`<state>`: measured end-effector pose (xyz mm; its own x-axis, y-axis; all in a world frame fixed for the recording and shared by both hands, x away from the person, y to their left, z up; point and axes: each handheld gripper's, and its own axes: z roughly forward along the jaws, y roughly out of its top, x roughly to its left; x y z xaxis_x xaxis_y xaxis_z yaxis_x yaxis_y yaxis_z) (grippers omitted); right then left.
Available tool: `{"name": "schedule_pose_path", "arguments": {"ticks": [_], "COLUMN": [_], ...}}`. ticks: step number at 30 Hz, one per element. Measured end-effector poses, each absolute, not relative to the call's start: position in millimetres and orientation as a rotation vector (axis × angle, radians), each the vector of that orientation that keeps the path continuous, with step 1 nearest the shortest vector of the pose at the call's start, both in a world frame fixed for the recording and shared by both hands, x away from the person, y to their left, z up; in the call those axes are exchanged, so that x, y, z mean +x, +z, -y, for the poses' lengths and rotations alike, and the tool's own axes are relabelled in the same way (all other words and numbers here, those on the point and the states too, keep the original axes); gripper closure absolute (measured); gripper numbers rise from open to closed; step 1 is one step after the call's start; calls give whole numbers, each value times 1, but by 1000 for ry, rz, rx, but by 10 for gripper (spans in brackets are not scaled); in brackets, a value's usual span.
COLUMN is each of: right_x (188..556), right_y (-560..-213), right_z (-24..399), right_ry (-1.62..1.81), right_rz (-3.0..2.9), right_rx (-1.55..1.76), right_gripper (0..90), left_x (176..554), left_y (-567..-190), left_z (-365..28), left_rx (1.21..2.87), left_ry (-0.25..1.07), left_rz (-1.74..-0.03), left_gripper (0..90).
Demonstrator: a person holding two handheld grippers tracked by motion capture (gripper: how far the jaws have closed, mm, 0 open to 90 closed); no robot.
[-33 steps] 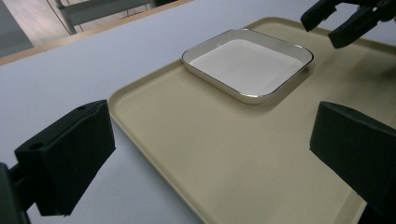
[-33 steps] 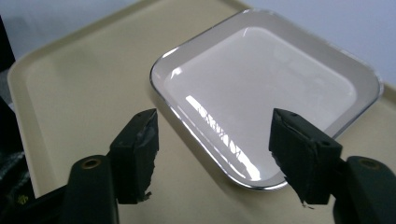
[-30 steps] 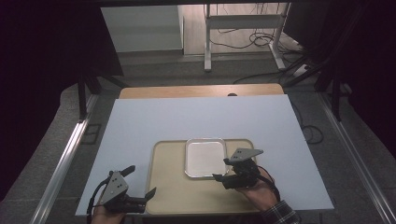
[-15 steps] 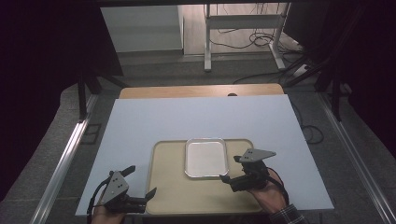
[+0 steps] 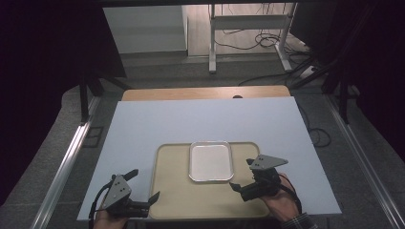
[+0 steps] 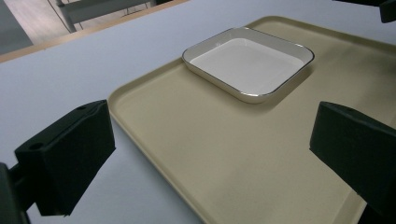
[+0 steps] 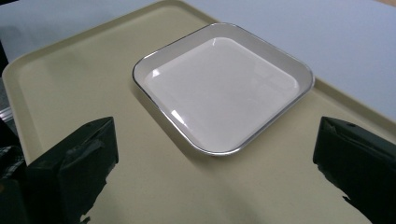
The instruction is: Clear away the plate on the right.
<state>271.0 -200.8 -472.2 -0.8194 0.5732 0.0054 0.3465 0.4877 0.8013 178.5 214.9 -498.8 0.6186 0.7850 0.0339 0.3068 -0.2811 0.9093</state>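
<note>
A white square plate (image 5: 211, 162) with a thin dark rim lies empty at the far middle of a beige tray (image 5: 191, 202). My left gripper (image 5: 143, 185) is open at the tray's near left corner and holds nothing. In the left gripper view its jaws straddle the tray's left rim (image 6: 140, 135), with the plate (image 6: 247, 63) well ahead. My right gripper (image 5: 242, 174) is open over the tray's right side, just short of the plate's near right corner. In the right gripper view the plate (image 7: 222, 88) lies ahead between the wide jaws, above bare tray (image 7: 70, 79).
The tray rests on a pale blue-white sheet (image 5: 205, 119) that covers a wooden table (image 5: 205, 92). Metal rails (image 5: 67, 162) run along both sides. Cables and a stand's legs (image 5: 248, 43) are on the floor beyond the far edge.
My right gripper has drifted a little toward the near right, away from the plate. The left gripper, plate and tray have stayed put.
</note>
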Motion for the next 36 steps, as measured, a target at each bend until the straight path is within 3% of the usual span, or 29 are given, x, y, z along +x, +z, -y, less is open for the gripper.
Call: {"name": "schedule_pose_path", "arguments": {"ticks": [36], "right_x": [228], "right_y": [-450], "right_z": [278], "right_ry": [1287], "right_rz": [-2186], "right_rx": [920], "right_gripper": [0], "left_x": [179], "left_y": [-499], "left_z": [-216], "left_rx": [1842], "left_ry": [600], "left_rz": [-886], "left_gripper": [0]}}
